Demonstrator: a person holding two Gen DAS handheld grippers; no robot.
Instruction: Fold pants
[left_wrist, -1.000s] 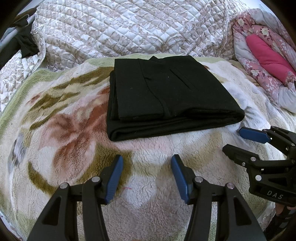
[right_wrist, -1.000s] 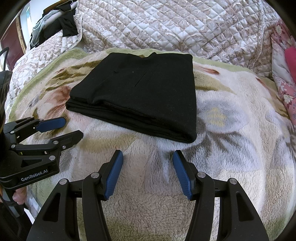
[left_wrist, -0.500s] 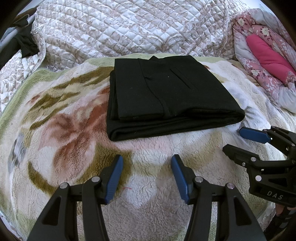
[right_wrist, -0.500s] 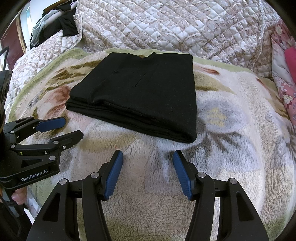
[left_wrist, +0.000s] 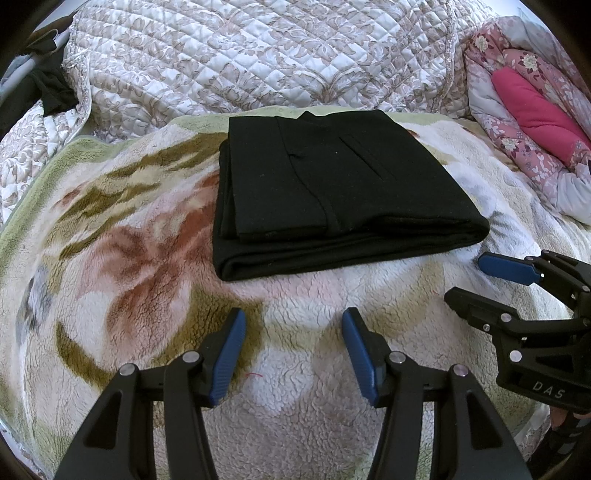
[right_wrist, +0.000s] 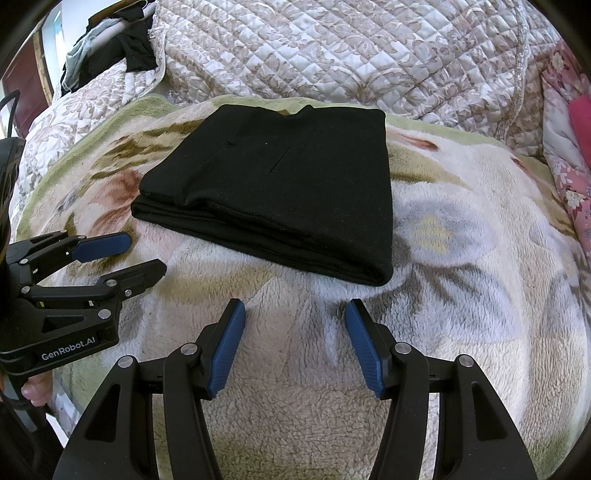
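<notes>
Pants (left_wrist: 332, 192), black, lie folded into a flat stacked rectangle on the fleece blanket (left_wrist: 129, 258), just short of the quilt (left_wrist: 258, 55) heaped behind them. From the left wrist view the fold looks finished: layers sit squared, edges roughly even, with nothing trailing out, so I judge little or nothing is left to do. The left gripper (left_wrist: 291, 347) hangs over bare blanket on the near side of the pants, jaws parted and empty; the right gripper (left_wrist: 480, 280) shows at the pants' right, also clear of the cloth. The underside layers and the far edge against the quilt cannot be checked here. From the right wrist view the pants (right_wrist: 280, 184) show the same tidy stack, the near fold thick and rounded. The right gripper (right_wrist: 295, 339) stands parted, holding nothing; the left gripper (right_wrist: 144, 254) sits beside the pants' left corner, apart from it. The dark clothes (right_wrist: 136, 51) beyond the quilt are too cut off to identify.
</notes>
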